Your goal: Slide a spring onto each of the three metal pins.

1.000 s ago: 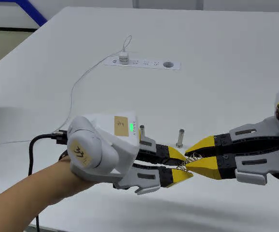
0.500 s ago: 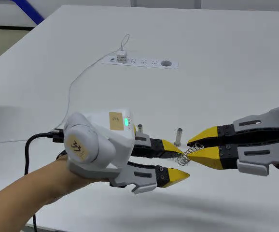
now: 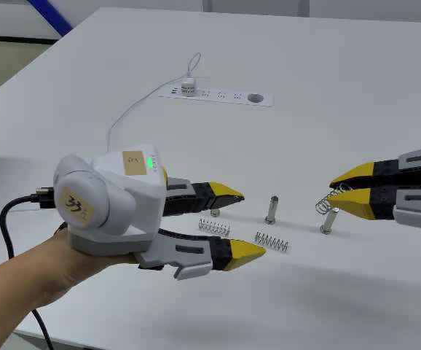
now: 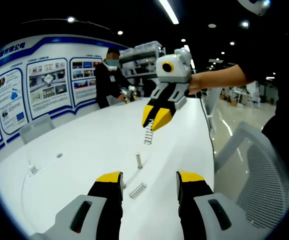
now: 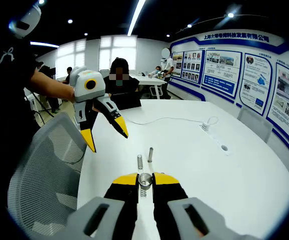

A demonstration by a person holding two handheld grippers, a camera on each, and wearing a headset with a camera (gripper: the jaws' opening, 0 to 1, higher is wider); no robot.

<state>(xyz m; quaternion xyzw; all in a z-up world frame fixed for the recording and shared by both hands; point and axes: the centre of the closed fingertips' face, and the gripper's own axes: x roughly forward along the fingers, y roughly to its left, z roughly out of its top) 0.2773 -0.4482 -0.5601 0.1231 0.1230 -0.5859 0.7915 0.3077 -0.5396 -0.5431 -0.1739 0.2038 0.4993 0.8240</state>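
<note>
Pinching a coil spring (image 3: pixel 324 202) by its upper end, the right tongs (image 3: pixel 331 190) have pulled away from the left tongs (image 3: pixel 254 222). A second ago the two met tip to tip; now the left tongs hang spread and empty. The held spring dangles at the top of the rightmost pin (image 3: pixel 328 221). A second spring (image 3: pixel 272 242) and a third spring (image 3: pixel 214 227) lie flat near the table's (image 3: pixel 196 313) near edge, beside the middle pin (image 3: pixel 272 209) and left pin (image 3: pixel 214 213).

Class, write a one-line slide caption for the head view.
Right claw holds a spring near a pin; left claw open beside two loose springs on the white table.
</note>
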